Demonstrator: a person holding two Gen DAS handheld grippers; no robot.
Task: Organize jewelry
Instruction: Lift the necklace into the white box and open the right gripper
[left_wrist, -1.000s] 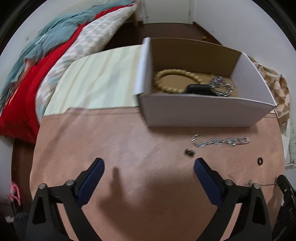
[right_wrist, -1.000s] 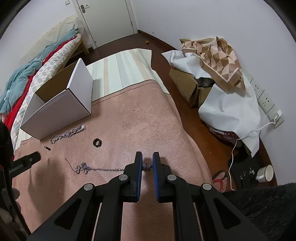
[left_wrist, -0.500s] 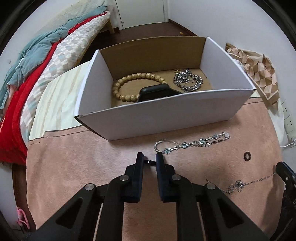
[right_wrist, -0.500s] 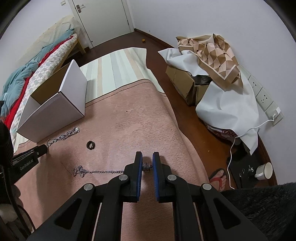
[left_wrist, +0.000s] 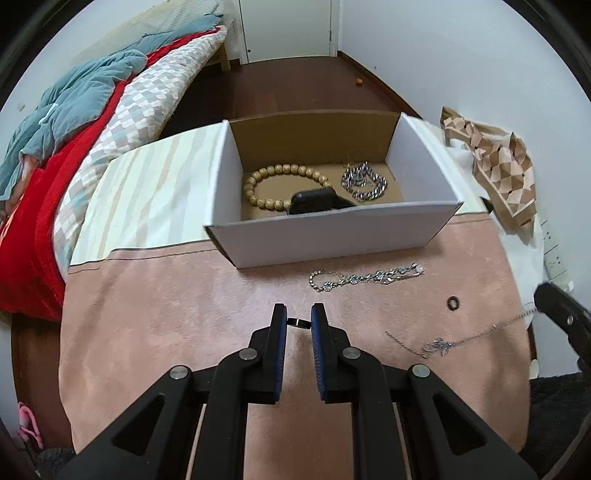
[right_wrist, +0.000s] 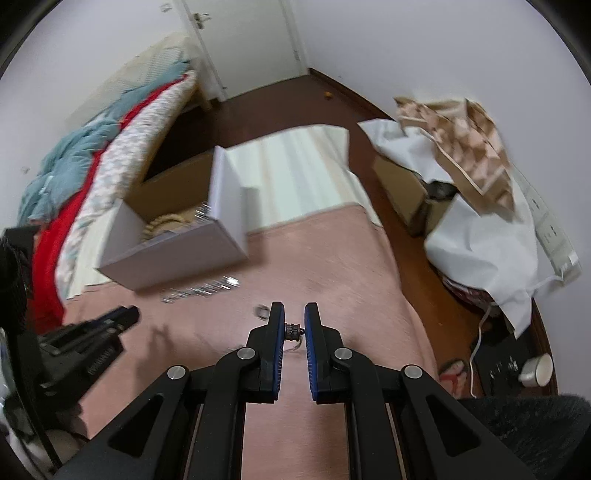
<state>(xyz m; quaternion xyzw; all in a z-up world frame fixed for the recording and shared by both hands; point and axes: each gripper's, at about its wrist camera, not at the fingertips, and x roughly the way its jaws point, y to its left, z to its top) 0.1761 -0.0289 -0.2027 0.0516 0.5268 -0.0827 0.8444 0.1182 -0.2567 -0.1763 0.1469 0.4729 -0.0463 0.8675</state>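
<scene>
My left gripper (left_wrist: 298, 322) is shut on a small dark ring (left_wrist: 297, 323), held above the pink cloth (left_wrist: 184, 314) in front of the white box (left_wrist: 332, 236). The box holds a wooden bead bracelet (left_wrist: 284, 184), a silver chain (left_wrist: 364, 182) and a black item (left_wrist: 317, 199). A jewelled silver necklace (left_wrist: 365, 277), a black ring (left_wrist: 453, 303) and a thin chain (left_wrist: 461, 338) lie on the cloth. My right gripper (right_wrist: 294, 328) is shut on the thin chain's end piece (right_wrist: 293, 328); the box (right_wrist: 177, 254) shows at its left.
A bed with red and teal bedding (left_wrist: 74, 122) runs along the left. A striped mat (left_wrist: 147, 195) lies beside the box. A white sheet and patterned cloth (right_wrist: 472, 155) cover boxes at the right, near a wall socket (right_wrist: 554, 236) and a mug (right_wrist: 537, 369).
My left gripper closed on the small dark ring and lifted it, drawing back from the box. My right gripper, still holding the thin chain's end, lifted and swung towards the box.
</scene>
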